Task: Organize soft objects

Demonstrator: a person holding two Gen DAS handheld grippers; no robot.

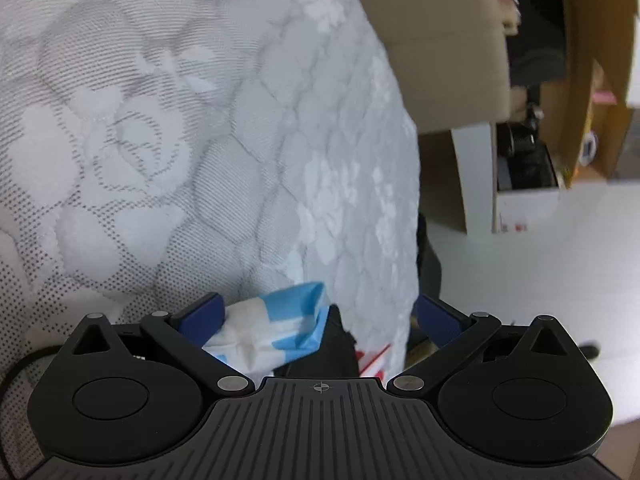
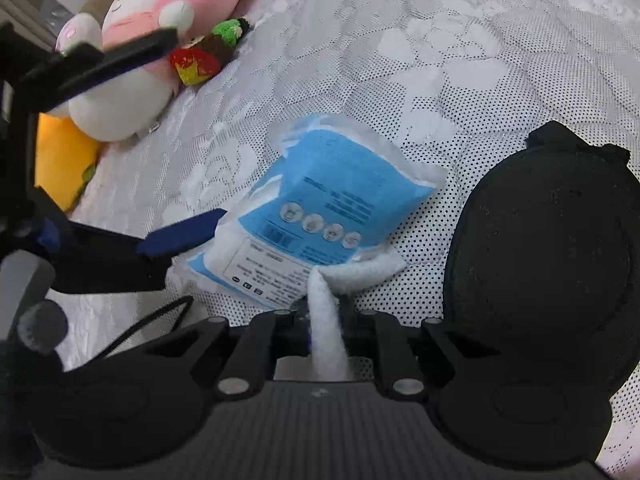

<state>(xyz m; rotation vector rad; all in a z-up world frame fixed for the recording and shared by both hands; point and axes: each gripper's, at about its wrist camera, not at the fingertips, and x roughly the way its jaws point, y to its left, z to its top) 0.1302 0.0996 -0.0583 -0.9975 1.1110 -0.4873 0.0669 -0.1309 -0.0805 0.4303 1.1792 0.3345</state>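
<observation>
The right gripper (image 2: 325,312) is clamped on a white fleecy corner of the blue-and-white packet (image 2: 320,208), which lies flat on the quilted mattress (image 2: 440,60) directly ahead, long axis running away to the far right. The left gripper (image 1: 318,314) stands wide, one finger (image 2: 188,232) beside the packet's left edge.

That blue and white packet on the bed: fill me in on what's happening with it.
A person is working two handheld grippers on the blue and white packet, which lies on the quilted mattress. The right gripper is shut on a strip of white fluffy material at the packet's near edge. The left gripper is open, one of its blue fingers touching the packet's side. A pink and white plush toy lies farther back.
</observation>
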